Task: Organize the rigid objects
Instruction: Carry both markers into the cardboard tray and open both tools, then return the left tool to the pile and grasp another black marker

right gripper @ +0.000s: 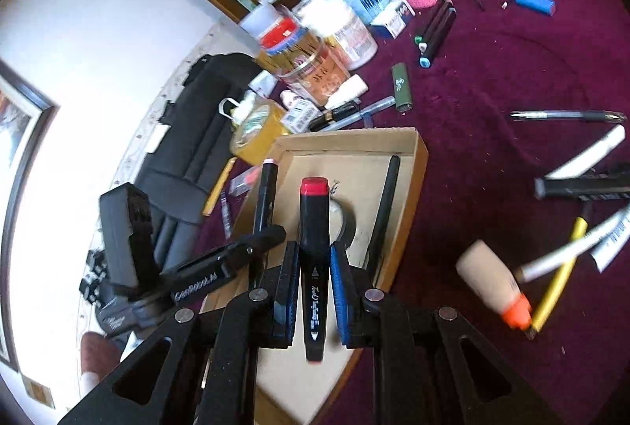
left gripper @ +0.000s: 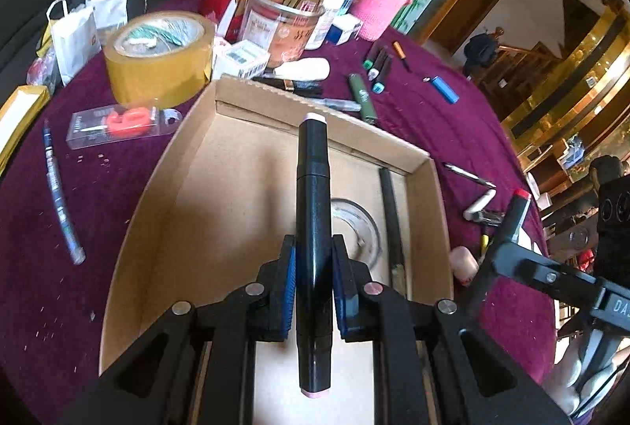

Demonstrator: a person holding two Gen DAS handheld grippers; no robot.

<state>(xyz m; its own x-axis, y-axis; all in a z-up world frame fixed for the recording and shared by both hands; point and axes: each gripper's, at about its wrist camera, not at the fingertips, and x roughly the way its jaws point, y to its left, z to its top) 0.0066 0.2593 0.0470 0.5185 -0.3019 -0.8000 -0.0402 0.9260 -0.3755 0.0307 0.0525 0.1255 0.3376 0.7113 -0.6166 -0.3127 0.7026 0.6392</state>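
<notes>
Above, the left gripper (left gripper: 314, 259) pinches a black marker with pale pink caps (left gripper: 312, 228) between its blue pads, held lengthwise over the open cardboard box (left gripper: 157, 212). Likewise, the right gripper (right gripper: 314, 263) clamps a black marker with a red cap (right gripper: 314, 247), also above the box (right gripper: 413, 180). Inside the box lie a clear glass dish (left gripper: 364, 224) and, along the right wall, a thin black stick (left gripper: 391, 220). The box rests on a purple cloth (left gripper: 59, 307). Behind it stand a tape roll (left gripper: 157, 54), jars and a pink cup (left gripper: 380, 5); three more markers (left gripper: 378, 64), a green lighter (left gripper: 362, 98) and a blue cylinder (left gripper: 445, 88) lie beyond its far right corner.
</notes>
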